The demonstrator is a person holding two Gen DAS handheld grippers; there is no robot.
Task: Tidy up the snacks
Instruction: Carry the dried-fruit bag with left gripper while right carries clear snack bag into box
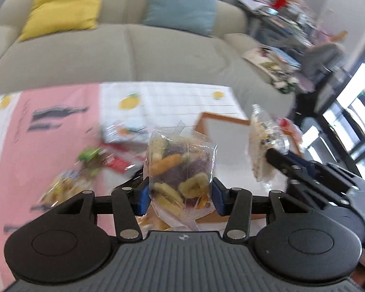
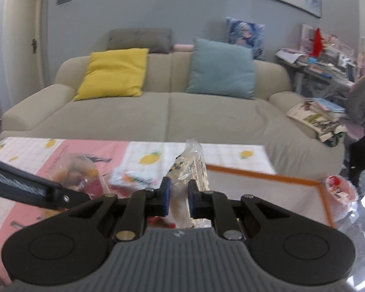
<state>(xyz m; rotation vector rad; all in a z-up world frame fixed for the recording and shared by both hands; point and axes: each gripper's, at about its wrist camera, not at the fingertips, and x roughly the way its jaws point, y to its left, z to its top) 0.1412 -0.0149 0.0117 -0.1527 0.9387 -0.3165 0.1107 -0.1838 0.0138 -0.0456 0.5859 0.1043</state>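
My left gripper [image 1: 180,194] is shut on a clear bag of mixed vegetable chips [image 1: 180,170] and holds it above the table. My right gripper [image 2: 178,200] is shut on a clear pack of pale crackers [image 2: 189,170], also lifted. The right gripper and its pack [image 1: 262,143] show at the right in the left wrist view. The left gripper's finger [image 2: 34,189] and chips bag [image 2: 77,172] show at the left in the right wrist view. A white box with an orange rim [image 2: 267,177] stands on the table to the right.
Several snack packs [image 1: 90,160] lie on the pink and white lemon-print tablecloth [image 1: 48,126]. A pink-red bag [image 2: 338,189] sits beyond the box's right corner. A beige sofa [image 2: 170,112] with yellow and blue cushions stands behind the table. A cluttered desk is at the right.
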